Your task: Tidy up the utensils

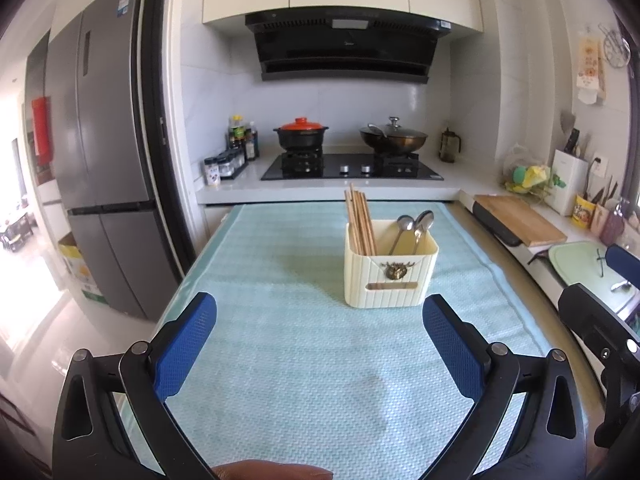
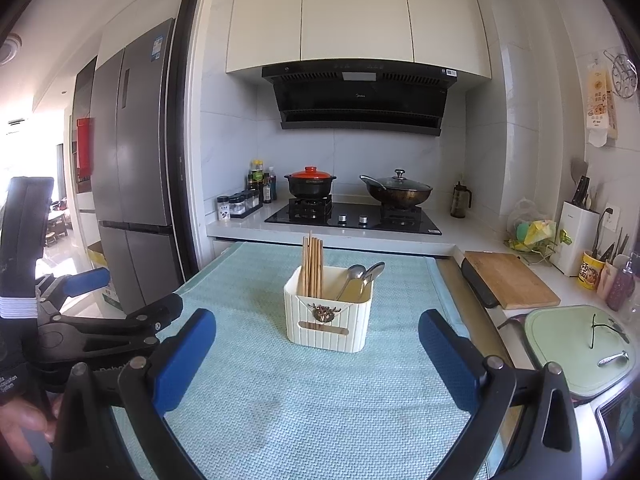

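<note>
A cream ribbed utensil holder (image 1: 390, 276) (image 2: 330, 320) stands upright on a light green mat (image 1: 280, 320) (image 2: 280, 380). Wooden chopsticks (image 1: 359, 220) (image 2: 312, 266) fill its left compartment and metal spoons (image 1: 416, 226) (image 2: 362, 276) lean in its right one. My left gripper (image 1: 320, 344) hangs open above the mat, short of the holder, with nothing between its blue pads. My right gripper (image 2: 318, 356) is open too, just in front of the holder and holding nothing. The left gripper's body (image 2: 100, 328) shows at the left of the right wrist view.
Behind the mat runs a counter with a gas hob (image 1: 352, 168), a black pot with a red lid (image 1: 301, 134) and a lidded wok (image 1: 394, 138). A wooden cutting board (image 1: 520, 220) and a green board (image 2: 576, 348) lie to the right. A fridge (image 1: 108, 152) stands to the left.
</note>
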`<act>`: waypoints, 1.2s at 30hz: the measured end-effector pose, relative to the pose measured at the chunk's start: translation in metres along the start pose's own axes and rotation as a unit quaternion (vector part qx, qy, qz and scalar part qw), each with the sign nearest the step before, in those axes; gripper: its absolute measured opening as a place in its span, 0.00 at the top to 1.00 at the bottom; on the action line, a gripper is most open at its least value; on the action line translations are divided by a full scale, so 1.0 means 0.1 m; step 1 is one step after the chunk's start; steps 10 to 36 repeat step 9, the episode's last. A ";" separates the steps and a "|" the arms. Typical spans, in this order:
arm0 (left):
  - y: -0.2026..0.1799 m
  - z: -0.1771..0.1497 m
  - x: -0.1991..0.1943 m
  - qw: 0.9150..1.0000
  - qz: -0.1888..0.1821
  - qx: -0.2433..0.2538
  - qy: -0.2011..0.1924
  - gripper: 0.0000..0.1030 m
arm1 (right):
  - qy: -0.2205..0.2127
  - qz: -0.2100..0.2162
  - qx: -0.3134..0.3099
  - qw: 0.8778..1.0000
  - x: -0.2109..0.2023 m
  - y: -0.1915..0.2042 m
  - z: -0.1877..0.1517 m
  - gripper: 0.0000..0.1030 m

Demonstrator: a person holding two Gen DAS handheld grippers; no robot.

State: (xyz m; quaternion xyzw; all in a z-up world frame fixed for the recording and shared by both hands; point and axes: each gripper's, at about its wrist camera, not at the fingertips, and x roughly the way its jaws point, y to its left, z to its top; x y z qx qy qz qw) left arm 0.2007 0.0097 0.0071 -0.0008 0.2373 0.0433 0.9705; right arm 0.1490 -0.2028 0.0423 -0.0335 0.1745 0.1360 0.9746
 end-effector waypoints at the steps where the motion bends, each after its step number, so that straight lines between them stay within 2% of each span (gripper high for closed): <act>1: 0.00 0.00 0.00 1.000 0.000 0.001 0.000 0.00 | 0.000 0.000 0.000 1.000 0.00 0.00 0.00 0.00; 36: 0.00 0.01 -0.01 1.000 0.000 -0.001 -0.006 0.00 | 0.006 -0.002 0.001 1.000 0.04 -0.01 -0.03 0.00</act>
